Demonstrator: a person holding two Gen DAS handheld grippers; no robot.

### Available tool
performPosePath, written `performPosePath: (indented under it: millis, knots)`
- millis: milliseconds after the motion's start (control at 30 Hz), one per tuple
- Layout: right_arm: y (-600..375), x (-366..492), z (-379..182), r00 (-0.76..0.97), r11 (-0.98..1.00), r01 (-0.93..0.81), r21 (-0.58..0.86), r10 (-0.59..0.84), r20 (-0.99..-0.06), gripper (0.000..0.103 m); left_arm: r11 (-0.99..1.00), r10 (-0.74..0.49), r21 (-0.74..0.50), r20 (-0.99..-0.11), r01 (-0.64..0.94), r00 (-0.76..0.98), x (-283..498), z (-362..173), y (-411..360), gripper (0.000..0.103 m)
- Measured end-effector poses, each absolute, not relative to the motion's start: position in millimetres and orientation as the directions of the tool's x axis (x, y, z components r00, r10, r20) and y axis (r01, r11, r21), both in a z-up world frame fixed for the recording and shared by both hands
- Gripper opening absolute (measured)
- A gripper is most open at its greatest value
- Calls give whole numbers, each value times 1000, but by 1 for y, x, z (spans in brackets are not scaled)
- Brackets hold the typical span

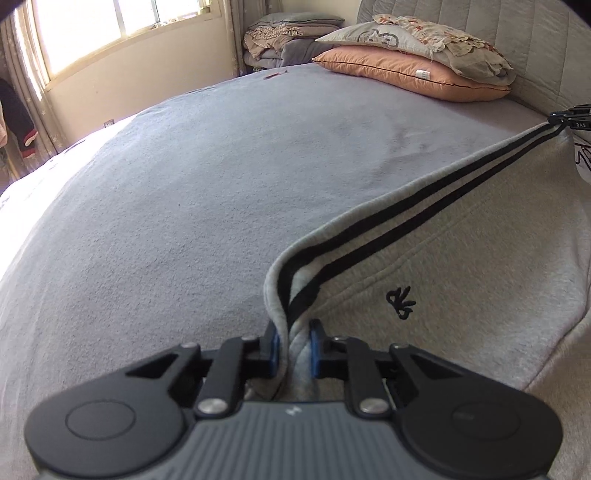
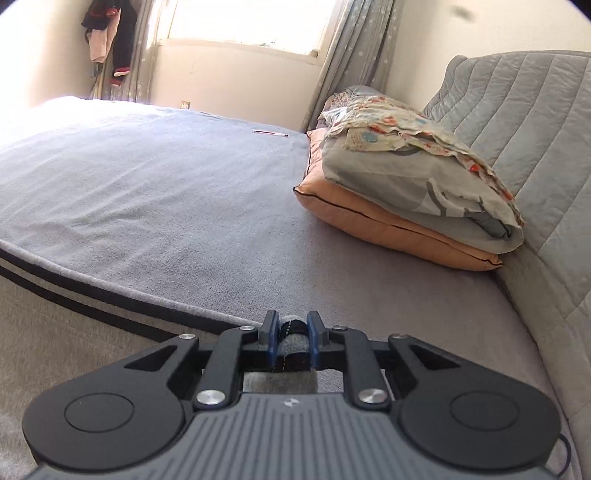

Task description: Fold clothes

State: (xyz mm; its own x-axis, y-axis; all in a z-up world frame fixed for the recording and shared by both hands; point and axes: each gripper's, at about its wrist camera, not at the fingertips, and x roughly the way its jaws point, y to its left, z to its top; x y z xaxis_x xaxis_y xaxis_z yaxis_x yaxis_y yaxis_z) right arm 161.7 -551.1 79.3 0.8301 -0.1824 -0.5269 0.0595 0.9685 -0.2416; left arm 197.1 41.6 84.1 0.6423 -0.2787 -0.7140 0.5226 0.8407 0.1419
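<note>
Two views showed one garment stretched between two grippers over a bed.

From the left wrist, the left gripper (image 1: 292, 349) pointed down and forward over the bed (image 1: 166, 206), its blue pads nearly together and pinched on the bunched striped hem of a grey sweatshirt (image 1: 461, 266). The hem, with two black stripes, ran taut from these jaws up to the right gripper (image 1: 570, 117), seen small at the frame's right edge and gripping the other end. The sweatshirt body hung and spread to the right of that edge, a small black embroidered mark on it. To the left and ahead, the grey-blue blanket lay bare and wide. Far off stood an orange pillow (image 1: 406, 74) under a grey printed pillow (image 1: 399, 37) against the padded headboard (image 1: 517, 33), with a heap of folded bedding (image 1: 280, 40) in the corner beside the window (image 1: 110, 26). A small red thing (image 1: 275, 75) lay on the blanket near the pillows.

From the right wrist, the right gripper (image 2: 291, 336) tilted less steeply, its pads drawn close on a fold of the black-striped hem. The sweatshirt (image 2: 74, 325) stretched away to the left. The bed (image 2: 184, 192) ahead was open. The stacked pillows (image 2: 406, 199) sat right of centre, well apart from the jaws. Clothes (image 2: 110, 37) hung by the curtain.
</note>
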Motion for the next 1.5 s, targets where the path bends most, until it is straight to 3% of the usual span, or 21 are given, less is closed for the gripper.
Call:
performPosePath:
  millis: [233, 367, 567, 833, 933, 1033, 1167, 1233, 1300, 1367, 1500]
  knots:
    - [-538, 27, 137, 911, 971, 134, -197, -199, -361, 18, 832, -312, 215, -581, 511, 752, 89, 124, 57, 16]
    - [-533, -60, 141, 916, 970, 191, -151, -231, -327, 18, 772, -298, 355, -530, 527, 794, 17, 119, 60, 16]
    - [-524, -162, 104, 888, 970, 229, -83, -243, -391, 18, 710, -316, 379, -582, 593, 750, -30, 94, 72, 18]
    - [-502, -214, 56, 841, 968, 250, -12, -224, -492, 18, 677, -343, 336, -643, 655, 685, -54, 101, 101, 46]
    - [-498, -224, 45, 825, 968, 251, 2, -213, -523, 19, 718, -333, 296, -648, 629, 685, -61, 105, 115, 50]
    - [-497, -234, 44, 828, 967, 253, 28, -202, -523, 19, 789, -335, 207, -645, 578, 687, -67, 110, 130, 54]
    - [-498, -238, 43, 818, 959, 275, 65, -198, -541, 21, 890, -367, -10, -609, 456, 703, -69, 115, 157, 64]
    - [-502, -244, 42, 816, 947, 300, 118, -191, -546, 24, 926, -366, -161, -599, 341, 712, -64, 113, 171, 85]
    - [-504, -249, 40, 811, 929, 328, 171, -184, -556, 27, 917, -386, -336, -605, 216, 697, -60, 103, 178, 86]
    - [-503, -255, 39, 809, 915, 341, 217, -168, -563, 28, 887, -409, -440, -605, 141, 683, -59, 95, 177, 86]
    - [-509, -265, 34, 819, 835, 376, 402, -95, -566, 39, 801, -464, -598, -585, 32, 665, -48, 76, 165, 86]
